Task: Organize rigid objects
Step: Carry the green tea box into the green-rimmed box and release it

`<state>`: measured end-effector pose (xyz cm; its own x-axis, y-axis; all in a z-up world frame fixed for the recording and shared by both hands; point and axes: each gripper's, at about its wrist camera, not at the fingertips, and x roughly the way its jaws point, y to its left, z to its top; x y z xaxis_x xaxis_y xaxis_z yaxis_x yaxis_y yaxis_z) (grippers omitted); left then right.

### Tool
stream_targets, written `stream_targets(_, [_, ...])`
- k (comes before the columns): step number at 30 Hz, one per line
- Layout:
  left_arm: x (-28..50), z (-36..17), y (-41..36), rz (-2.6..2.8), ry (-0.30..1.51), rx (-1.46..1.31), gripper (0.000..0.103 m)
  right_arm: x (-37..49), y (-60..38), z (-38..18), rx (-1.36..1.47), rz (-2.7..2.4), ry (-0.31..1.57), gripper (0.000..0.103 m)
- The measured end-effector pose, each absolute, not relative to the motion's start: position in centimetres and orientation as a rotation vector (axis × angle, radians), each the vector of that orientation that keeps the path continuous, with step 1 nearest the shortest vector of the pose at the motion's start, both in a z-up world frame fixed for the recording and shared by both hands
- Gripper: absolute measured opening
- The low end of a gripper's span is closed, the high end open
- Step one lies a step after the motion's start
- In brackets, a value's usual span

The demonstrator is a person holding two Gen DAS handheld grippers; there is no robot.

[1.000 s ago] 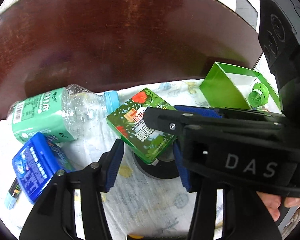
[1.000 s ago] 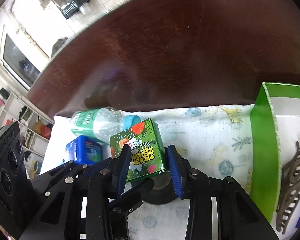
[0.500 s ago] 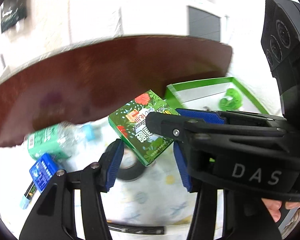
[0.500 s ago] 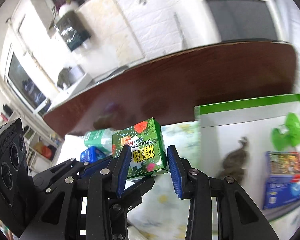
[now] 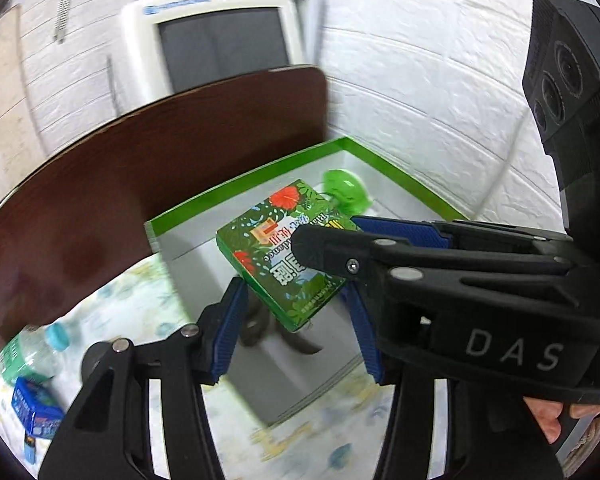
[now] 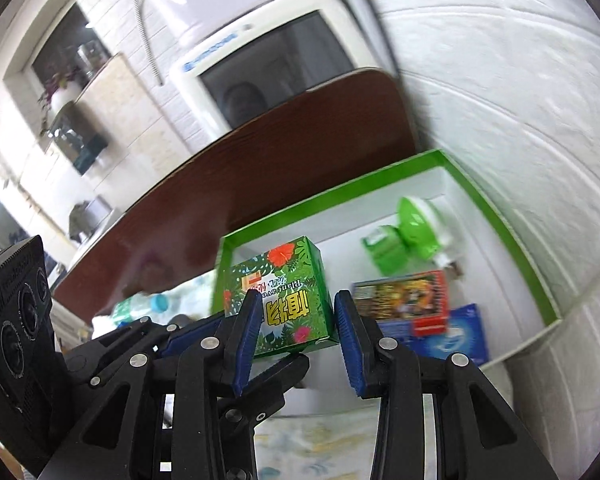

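Right gripper (image 6: pixel 296 330) clamped on the green floral box (image 6: pixel 278 294), blue pads (image 6: pixel 246 334) pressing its left and right faces; box upright between the fingers, printed face toward the camera, held in the air. In the left wrist view the same box (image 5: pixel 284 256) tilted, one corner low, with the right gripper's black arm crossing in from the right.

Left gripper (image 5: pixel 296 320) spread, pads on either side of the box's lower corner; contact not clear, blur too strong to tell.

Below and just beyond the box, green-rimmed white tray (image 6: pixel 512 240) on a patterned cloth (image 5: pixel 140 308). In the tray: a dark clip (image 5: pixel 260 328) under the box, a colourful flat pack (image 6: pixel 400 300) right of the box, a blue packet (image 6: pixel 466 334) near right, a green round gadget (image 6: pixel 412 236) toward the far right corner.

Far left on the cloth, well apart from the tray: plastic bottle with blue cap (image 5: pixel 32 354), small blue box (image 5: pixel 36 412).

Farther back, dark brown tabletop (image 5: pixel 140 168); beyond it a cream monitor (image 6: pixel 276 60) against a white brick wall (image 6: pixel 500 80).

A person's fingers (image 5: pixel 556 420) on the right gripper's handle, lower right.
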<state>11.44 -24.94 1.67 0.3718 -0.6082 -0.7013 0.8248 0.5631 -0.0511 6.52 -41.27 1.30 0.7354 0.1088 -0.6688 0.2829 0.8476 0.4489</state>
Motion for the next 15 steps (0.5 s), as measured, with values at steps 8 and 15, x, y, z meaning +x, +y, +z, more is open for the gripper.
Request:
stream_targets(8, [10.6, 0.6, -31.4, -1.036, 0.782, 0.372, 0.051, 5.6, -45.3, 0.2, 0.593, -0.198, 0.749, 0.040])
stream_targets(15, [10.3, -0.3, -34.9, -1.052, 0.796, 0.410, 0.051, 5.4, -46.5, -1.0, 0.617, -0.232, 0.761, 0.040])
